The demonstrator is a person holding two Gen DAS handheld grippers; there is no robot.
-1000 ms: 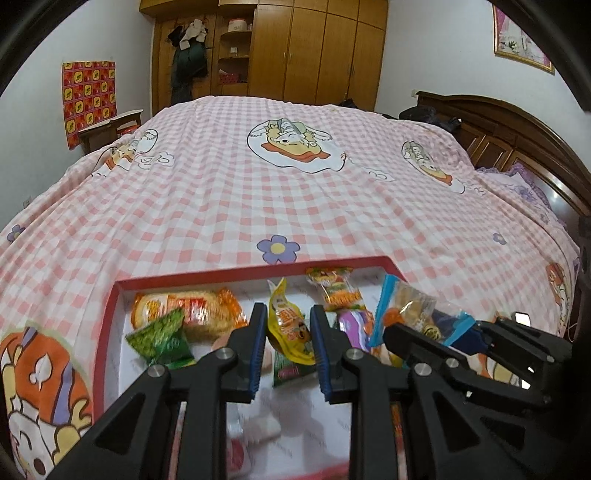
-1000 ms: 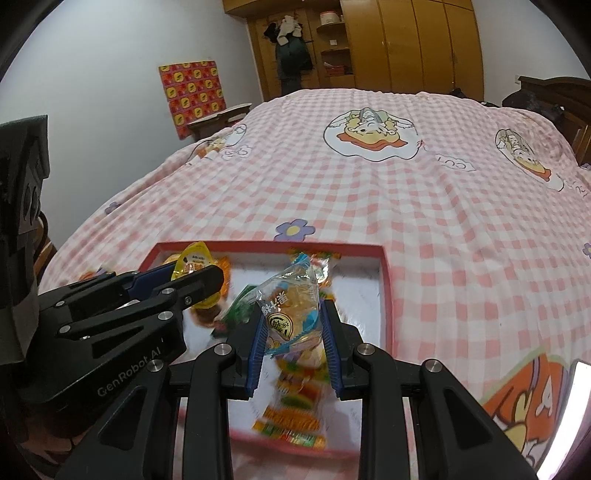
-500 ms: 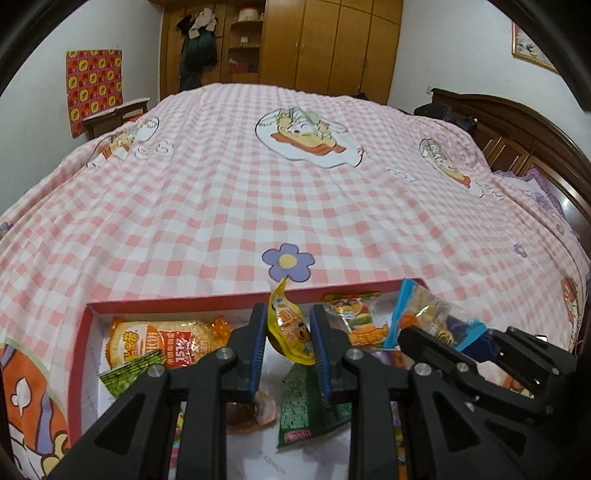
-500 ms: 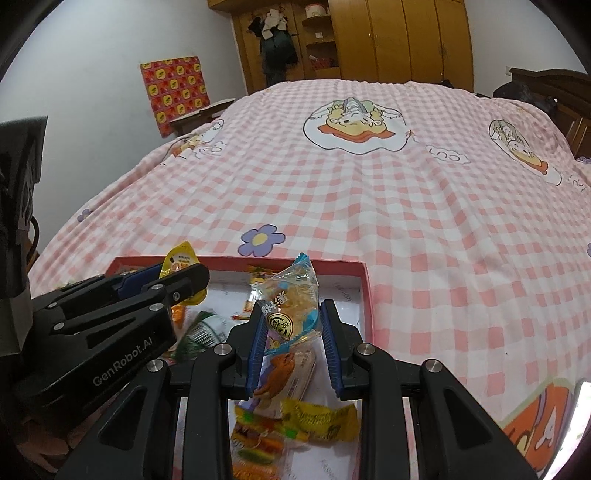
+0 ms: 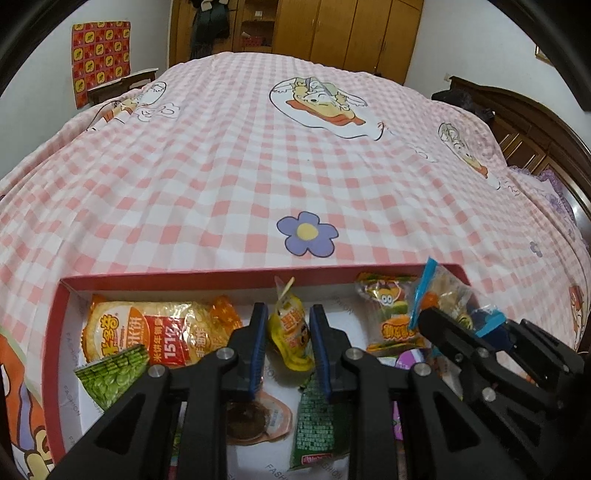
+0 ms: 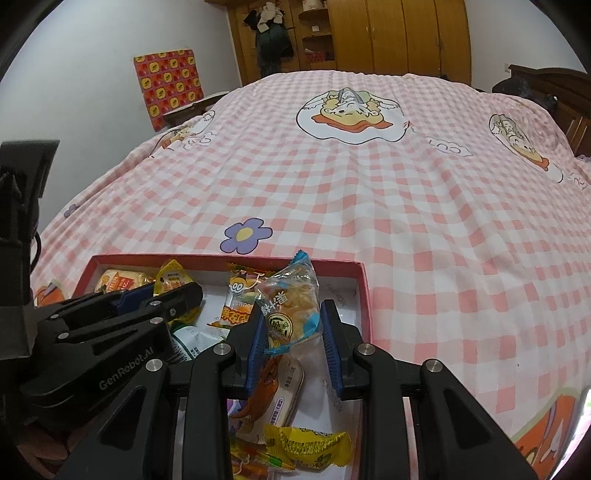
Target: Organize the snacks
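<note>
A red-rimmed shallow box (image 5: 184, 275) (image 6: 364, 291) with a white floor lies on the bed and holds several wrapped snacks. My left gripper (image 5: 286, 328) is shut on a small yellow snack packet (image 5: 290, 330), held above the box's middle. My right gripper (image 6: 293, 325) is shut on a clear packet with blue ends (image 6: 291, 306) near the box's right wall. Each gripper shows in the other's view: the right gripper (image 5: 461, 321) with its packet (image 5: 443, 295), the left gripper (image 6: 162, 295) with the yellow packet (image 6: 171, 278).
Inside the box lie a rice cracker pack (image 5: 147, 332), a green pea packet (image 5: 110, 373), a dark green packet (image 5: 319, 424), an orange candy pack (image 5: 388, 310) and a yellow packet (image 6: 310, 446). Pink checked bedspread (image 5: 295, 147) stretches ahead. Wooden headboard (image 5: 535, 125) at right, wardrobe (image 5: 332, 33) behind.
Both grippers, still holding their packets, have pulled back toward the near side; the box's far rim sits lower in view and more snacks show beneath.
</note>
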